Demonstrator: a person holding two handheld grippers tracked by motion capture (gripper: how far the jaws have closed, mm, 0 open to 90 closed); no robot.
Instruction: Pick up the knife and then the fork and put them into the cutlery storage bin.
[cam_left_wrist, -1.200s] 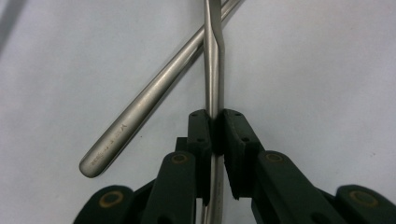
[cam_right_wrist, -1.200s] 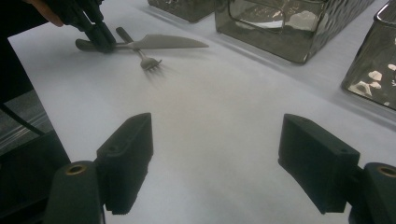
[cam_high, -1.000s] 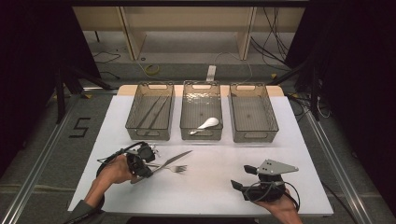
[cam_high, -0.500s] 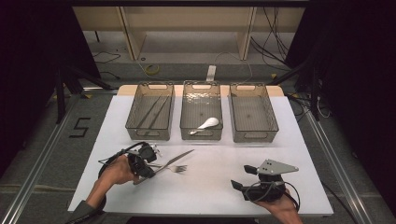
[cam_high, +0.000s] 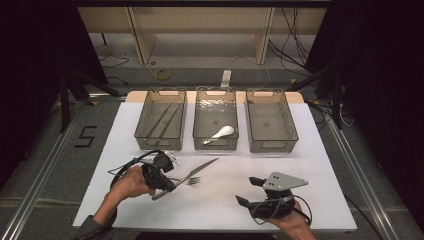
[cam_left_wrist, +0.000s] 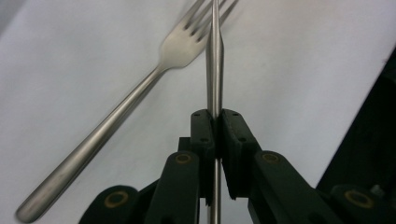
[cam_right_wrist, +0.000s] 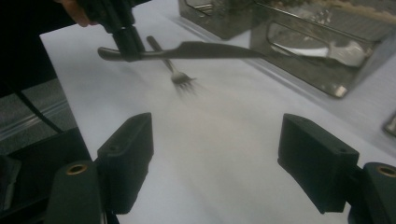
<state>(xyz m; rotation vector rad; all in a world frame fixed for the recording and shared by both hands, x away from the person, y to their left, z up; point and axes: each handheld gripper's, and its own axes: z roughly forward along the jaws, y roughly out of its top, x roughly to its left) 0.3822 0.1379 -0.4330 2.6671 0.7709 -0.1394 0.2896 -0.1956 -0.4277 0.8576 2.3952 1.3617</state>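
right tongs (cam_high: 246, 191) at 5 o'clock: apart, nothing between | left tongs (cam_left_wrist: 217, 122) at 7 o'clock: clamped on knife (cam_high: 199, 167), now raised off tabletop (cam_high: 320, 150) above fork (cam_high: 189, 180) | next, likely: a bin (cam_high: 161, 120) at 12 o'clock

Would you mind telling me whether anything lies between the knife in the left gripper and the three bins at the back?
Nothing visible does. The left gripper holds the silver metal knife above the white table; the metal fork lies below it, and the strip of table before the clear plastic bins is bare.
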